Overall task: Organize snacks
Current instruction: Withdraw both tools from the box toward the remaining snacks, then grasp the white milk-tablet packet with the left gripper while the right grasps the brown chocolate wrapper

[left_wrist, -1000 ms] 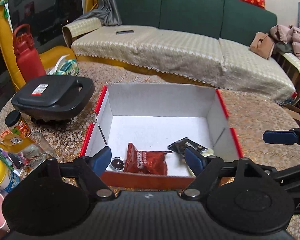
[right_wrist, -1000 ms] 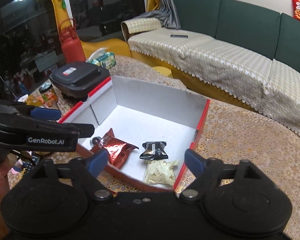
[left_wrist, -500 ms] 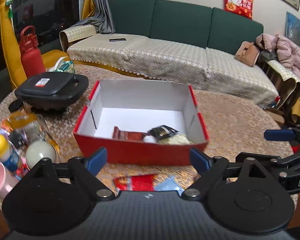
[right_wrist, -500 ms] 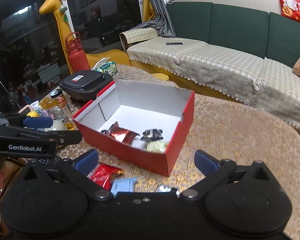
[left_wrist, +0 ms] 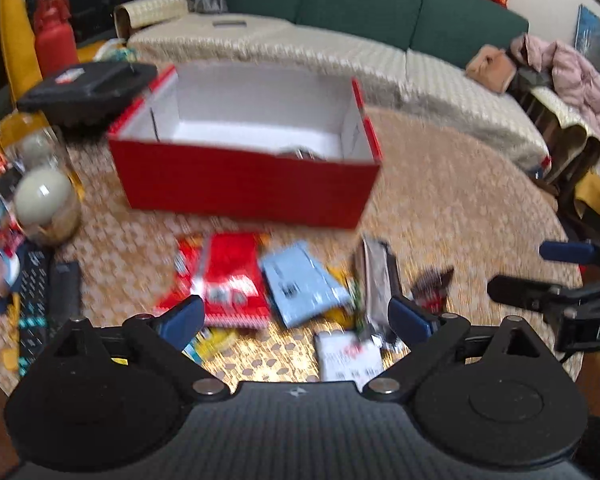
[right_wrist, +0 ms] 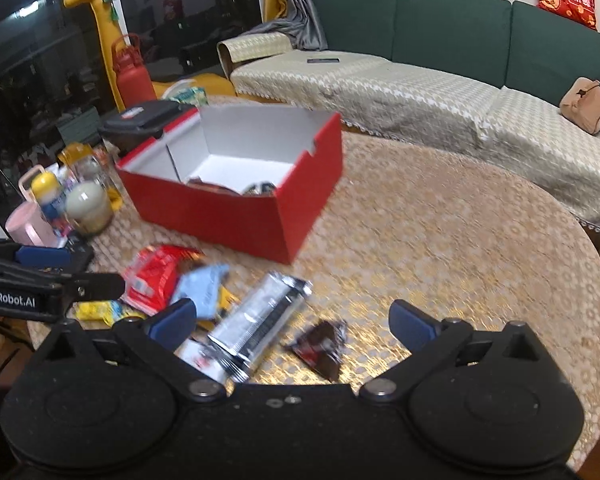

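Both the left gripper (left_wrist: 296,316) and right gripper (right_wrist: 294,318) gape wide, empty, above snack packets (left_wrist: 300,280) lying before the red box (right_wrist: 236,212).

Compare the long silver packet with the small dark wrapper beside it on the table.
The silver packet is long, rectangular and pale; the dark wrapper is short, crumpled and blackish with red. The silver packet lies nearer the red box's left-hand snack pile; the dark wrapper lies apart, to its right. Both lie loose on the table, outside the box.
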`<state>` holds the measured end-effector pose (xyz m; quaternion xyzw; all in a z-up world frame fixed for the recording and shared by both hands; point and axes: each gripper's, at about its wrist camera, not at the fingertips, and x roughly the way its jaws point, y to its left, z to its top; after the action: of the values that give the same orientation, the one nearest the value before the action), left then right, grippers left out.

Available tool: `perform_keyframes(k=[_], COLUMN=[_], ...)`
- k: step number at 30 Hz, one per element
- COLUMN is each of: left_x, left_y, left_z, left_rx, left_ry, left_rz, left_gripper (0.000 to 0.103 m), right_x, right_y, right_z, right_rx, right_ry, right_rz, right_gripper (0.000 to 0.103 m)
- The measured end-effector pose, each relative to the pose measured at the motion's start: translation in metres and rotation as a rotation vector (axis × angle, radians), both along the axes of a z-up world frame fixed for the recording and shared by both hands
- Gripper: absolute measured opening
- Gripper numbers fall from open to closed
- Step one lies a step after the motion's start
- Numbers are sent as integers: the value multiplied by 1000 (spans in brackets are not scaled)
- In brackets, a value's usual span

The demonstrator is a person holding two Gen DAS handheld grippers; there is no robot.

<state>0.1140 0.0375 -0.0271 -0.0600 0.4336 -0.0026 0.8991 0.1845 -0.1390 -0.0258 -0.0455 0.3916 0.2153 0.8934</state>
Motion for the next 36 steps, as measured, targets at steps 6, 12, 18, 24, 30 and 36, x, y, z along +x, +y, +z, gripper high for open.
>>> perform_keyframes(k=[6, 12, 18, 24, 30, 36], left_x=[1, 6, 11, 17, 20, 19], left_y=[-26, -39, -44, -47, -56, -64], left_z=[-32, -62, -80, -91, -95, -92], left_rx=[16, 24, 43, 64, 102, 115], left_ry=[85, 161, 192, 197, 184, 153], left_rz=[-31, -23, -22, -23, -53, -99], left_gripper=[99, 99, 99, 99, 98, 78], right_x=[3, 16, 32, 48, 55, 59], right_y=[-13, -19, -13, -2, 17, 26], right_z=[-21, -48, -72, -84, -97, -99], right_rx=[-38, -73, -145, -182, -245, -232], right_ry=[22, 73, 87, 84, 70, 63], right_rz=[13, 30, 79, 141, 206, 223], right_gripper=[103, 101, 96, 89, 81, 67])
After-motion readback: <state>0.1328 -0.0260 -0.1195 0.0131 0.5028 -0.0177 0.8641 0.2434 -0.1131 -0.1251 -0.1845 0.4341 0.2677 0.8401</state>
